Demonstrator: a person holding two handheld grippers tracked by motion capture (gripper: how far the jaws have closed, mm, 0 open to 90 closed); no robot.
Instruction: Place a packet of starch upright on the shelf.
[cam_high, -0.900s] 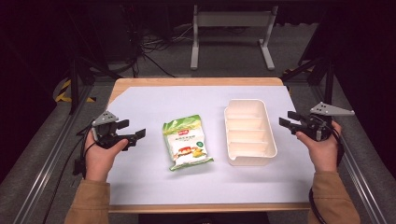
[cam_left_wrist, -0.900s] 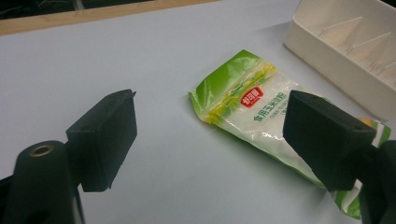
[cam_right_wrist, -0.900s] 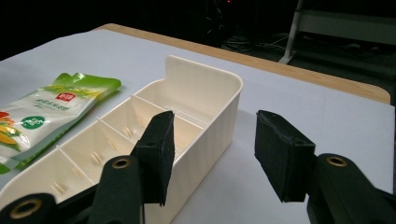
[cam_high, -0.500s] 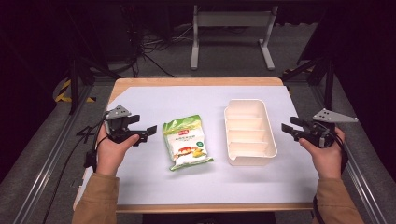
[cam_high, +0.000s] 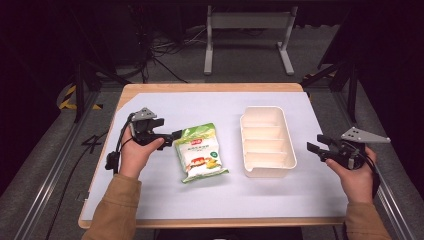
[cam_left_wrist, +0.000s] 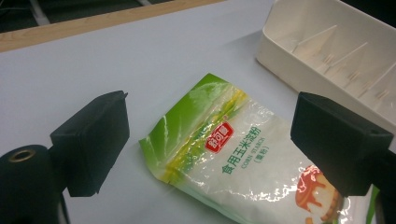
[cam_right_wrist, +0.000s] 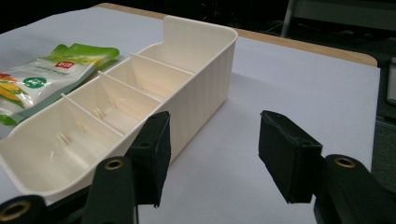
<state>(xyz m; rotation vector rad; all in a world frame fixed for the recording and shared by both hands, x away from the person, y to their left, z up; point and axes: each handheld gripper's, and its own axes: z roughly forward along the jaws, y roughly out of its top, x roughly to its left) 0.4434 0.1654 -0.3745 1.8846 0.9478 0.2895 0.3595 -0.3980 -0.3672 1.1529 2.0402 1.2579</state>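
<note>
Your left gripper (cam_left_wrist: 205, 140), jaws wide, straddles the bag's (cam_high: 200, 152) corner untouched; right gripper (cam_high: 320, 145) gapes at the tray's (cam_high: 267, 172) three o'clock.

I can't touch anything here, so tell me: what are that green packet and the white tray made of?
The packet looks like thin glossy plastic film: it wrinkles, glints and is partly see-through. The tray seems to be rigid moulded plastic, cream and matt, with thin dividers and rounded corners.

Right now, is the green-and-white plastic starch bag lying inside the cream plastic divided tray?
No: the green-and-white plastic starch bag lies flat on the white table cover, beside the cream plastic divided tray, whose compartments hold nothing.
</note>
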